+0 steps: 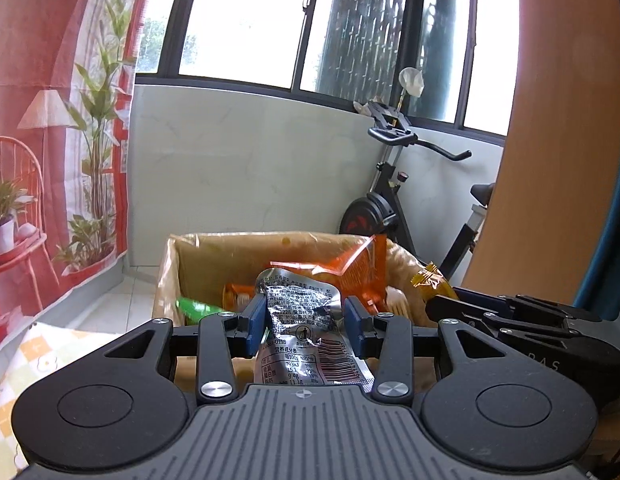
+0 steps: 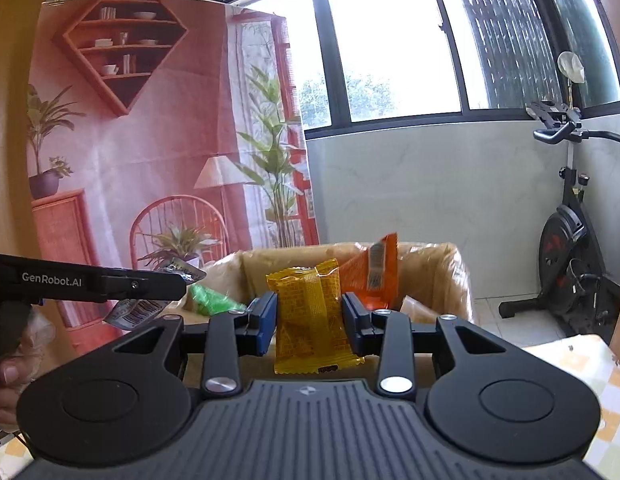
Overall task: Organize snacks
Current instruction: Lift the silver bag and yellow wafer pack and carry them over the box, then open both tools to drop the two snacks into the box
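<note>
Nearest at hand: both grippers are held up just short of a cardboard box, each carrying a snack.
Left gripper (image 1: 306, 322): its blue jaws are pinched onto a crinkled silver packet (image 1: 306, 320); the packet stands upright between them, with printed text, a nutrition table and a barcode facing the camera.
Right gripper (image 2: 310, 314): jaws closed against the sides of a yellow packet (image 2: 312, 316), which is held upright with its lower end hanging below the pads.
Side by side: from the right wrist view the left gripper (image 2: 182, 280) reaches in from the left, the silver packet (image 2: 138, 310) showing around its tip; from the left wrist view the right gripper (image 1: 442, 300) comes in from the right, with a corner of the yellow packet (image 1: 430, 280) at its tip.
Bench: a checked yellow and white cloth (image 2: 590, 368) shows at the near edges of both views.
Cardboard box (image 1: 198, 252): just beyond both grippers, open at the top and lined with clear plastic film.
Inside the box: an orange bag (image 1: 350, 272) stands tall toward the far right, a green packet (image 1: 192, 306) lies at the near left, and a smaller orange packet (image 1: 238, 296) sits between them.
Further off: an exercise bike (image 2: 570, 248) stands on the tiled floor to the right of the box.
Far left: a red printed backdrop (image 2: 150, 140) of shelves, plants and a chair hangs there.
Far wall: a pale wall under dark-framed windows (image 2: 390, 40).
</note>
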The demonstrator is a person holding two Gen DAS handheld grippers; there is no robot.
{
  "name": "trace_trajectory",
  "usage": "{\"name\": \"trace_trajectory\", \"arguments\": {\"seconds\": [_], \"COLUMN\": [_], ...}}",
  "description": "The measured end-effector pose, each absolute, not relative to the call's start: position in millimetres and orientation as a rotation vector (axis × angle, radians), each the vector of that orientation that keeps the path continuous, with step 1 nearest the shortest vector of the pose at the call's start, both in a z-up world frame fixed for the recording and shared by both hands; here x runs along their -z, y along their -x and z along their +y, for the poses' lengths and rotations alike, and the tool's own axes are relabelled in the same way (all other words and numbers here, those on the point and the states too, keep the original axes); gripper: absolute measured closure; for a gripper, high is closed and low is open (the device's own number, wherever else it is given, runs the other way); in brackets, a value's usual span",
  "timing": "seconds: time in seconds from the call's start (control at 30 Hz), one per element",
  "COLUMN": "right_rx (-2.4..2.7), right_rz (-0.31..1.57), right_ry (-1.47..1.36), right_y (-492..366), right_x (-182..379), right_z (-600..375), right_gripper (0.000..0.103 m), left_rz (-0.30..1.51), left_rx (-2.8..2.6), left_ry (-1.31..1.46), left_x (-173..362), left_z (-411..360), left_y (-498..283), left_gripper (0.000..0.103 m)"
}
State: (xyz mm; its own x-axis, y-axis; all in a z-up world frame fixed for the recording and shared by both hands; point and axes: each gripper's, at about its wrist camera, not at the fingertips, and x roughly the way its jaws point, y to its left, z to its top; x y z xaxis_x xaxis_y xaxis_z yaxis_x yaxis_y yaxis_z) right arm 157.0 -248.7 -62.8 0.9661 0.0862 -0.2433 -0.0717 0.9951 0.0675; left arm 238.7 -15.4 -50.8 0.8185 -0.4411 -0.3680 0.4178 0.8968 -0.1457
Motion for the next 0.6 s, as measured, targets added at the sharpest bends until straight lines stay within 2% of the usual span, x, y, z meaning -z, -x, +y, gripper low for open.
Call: {"name": "trace_trajectory", "arguments": {"seconds": [0.6], "right_rx": [-0.01], "right_rz": [0.339], "right_ry": [-0.077], "right_y": [-219], "right_x": [64], "right_z": [-279], "right_gripper": [0.065], "left_rz": [0.498], "left_rx": [0.45], "left_ry": [0.036], "left_x": [60], "left_z": [-28], "left_y": [-294], "left_gripper": [0.058]}}
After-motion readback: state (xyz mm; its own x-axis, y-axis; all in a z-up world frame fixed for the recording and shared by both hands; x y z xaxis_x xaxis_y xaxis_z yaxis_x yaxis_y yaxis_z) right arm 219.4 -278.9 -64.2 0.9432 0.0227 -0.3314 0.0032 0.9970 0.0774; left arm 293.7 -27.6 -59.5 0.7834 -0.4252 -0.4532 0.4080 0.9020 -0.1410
